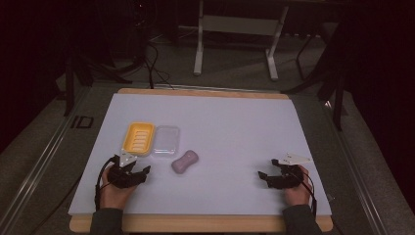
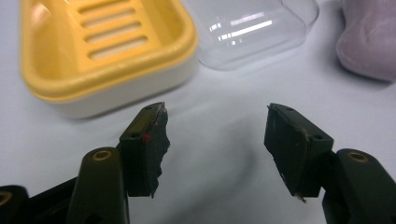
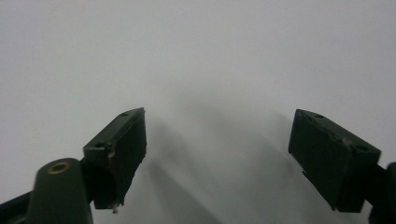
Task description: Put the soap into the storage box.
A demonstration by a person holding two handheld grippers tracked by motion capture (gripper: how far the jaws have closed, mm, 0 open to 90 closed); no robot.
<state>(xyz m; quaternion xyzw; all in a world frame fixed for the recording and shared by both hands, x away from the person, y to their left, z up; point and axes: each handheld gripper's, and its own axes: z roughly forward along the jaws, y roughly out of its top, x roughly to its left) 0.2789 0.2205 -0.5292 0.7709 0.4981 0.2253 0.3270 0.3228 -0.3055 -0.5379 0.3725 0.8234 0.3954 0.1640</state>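
The room beyond the table was dark in the high view, and little there could be made out past a pale metal stand (image 1: 235, 36) and some cables on the floor. In the left gripper view the yellow soap dish (image 2: 100, 49) was cut off at the top and left edges, the clear plastic lid (image 2: 254, 32) at the top, and the purple soap bar (image 2: 369, 44) at the right edge. No writing could be read on any of them.

The soap dish (image 1: 138, 138) was a rounded rectangle of glossy yellow plastic with slotted drain ribs, set over a cream base. The transparent lid (image 1: 165, 140) lay just beside it on its right, catching streaks of light. The soap bar (image 1: 185, 161), matte and waisted like a peanut, lay near the lid on the side nearer the person, apart from it. All three sat on a smooth white sheet (image 1: 235, 122) over a wooden table (image 1: 200, 92).

The left gripper (image 1: 131, 172) rested near the dish, its jaws spread and empty, their black pads worn and ragged. The right gripper (image 1: 274, 177) sat well apart at the right, jaws likewise spread over bare sheet, gripping nothing.
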